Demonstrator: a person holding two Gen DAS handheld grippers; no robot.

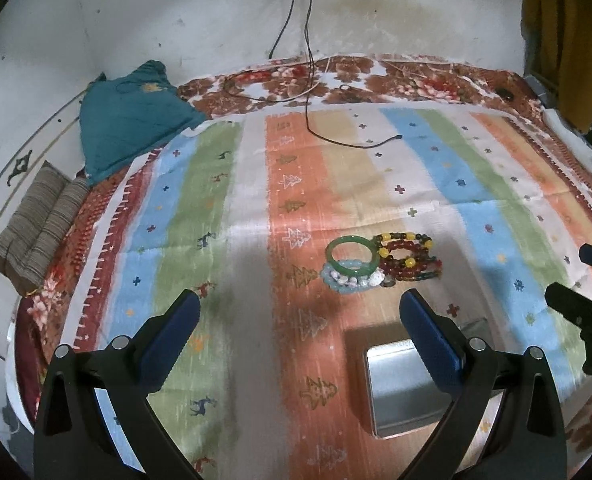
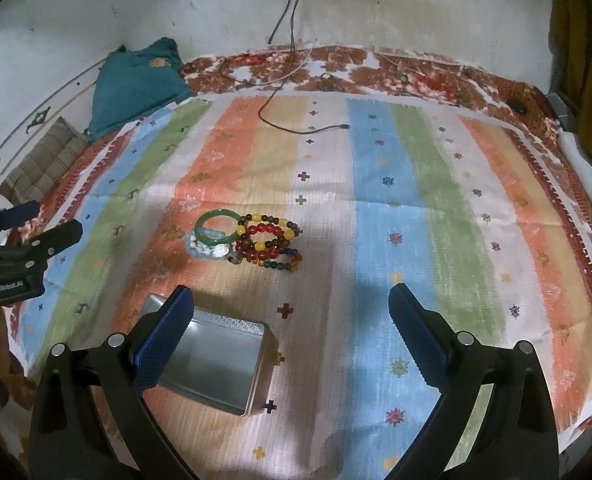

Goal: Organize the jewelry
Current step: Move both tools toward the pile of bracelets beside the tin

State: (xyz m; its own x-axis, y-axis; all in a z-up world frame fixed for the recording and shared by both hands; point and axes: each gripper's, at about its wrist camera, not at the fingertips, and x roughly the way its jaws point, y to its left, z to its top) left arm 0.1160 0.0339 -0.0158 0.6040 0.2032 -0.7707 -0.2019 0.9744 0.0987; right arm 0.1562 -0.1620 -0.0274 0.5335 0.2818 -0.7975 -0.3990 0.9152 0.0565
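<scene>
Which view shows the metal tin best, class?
The right wrist view: the tin shows most of its open inside and its rim, with only one corner behind a finger. In the left wrist view, the left tool hides the tin's right side.

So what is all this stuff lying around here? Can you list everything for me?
green bangle: one, green, on the striped cloth, leaning on the pale beads
pale bead bracelet: one, light blue and white, under the bangle
beaded bracelets: a pile, red, yellow and dark beads, touching the bangle's right side
metal tin: one, silver, open and empty, nearer than the jewelry
striped cloth: one, orange, blue, green and white, spread on the floral blanket
charging cable: one, black, from the wall onto the cloth
teal pillow: one, far left by the wall
left gripper: black with blue pads, open
right gripper: same, open
</scene>
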